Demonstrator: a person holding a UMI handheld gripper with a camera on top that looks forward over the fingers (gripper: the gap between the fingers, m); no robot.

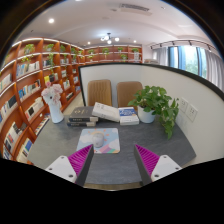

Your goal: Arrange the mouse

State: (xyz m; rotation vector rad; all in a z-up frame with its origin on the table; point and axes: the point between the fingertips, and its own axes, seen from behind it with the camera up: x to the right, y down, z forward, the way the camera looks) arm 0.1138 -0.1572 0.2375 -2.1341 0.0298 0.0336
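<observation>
A pastel-printed mouse mat (100,140) lies flat on the grey table (125,165), just ahead of my left finger. I cannot pick out a mouse anywhere on the table. My gripper (113,162) hovers over the table's near part, open, with its magenta pads (81,158) far apart and only bare tabletop between them.
Beyond the mat are a stack of books (82,118) and an open book (116,113). A white vase (55,101) stands at the far left and a potted plant (156,103) at the far right. Two chairs (101,92) face the far edge. Bookshelves (30,85) line the left wall.
</observation>
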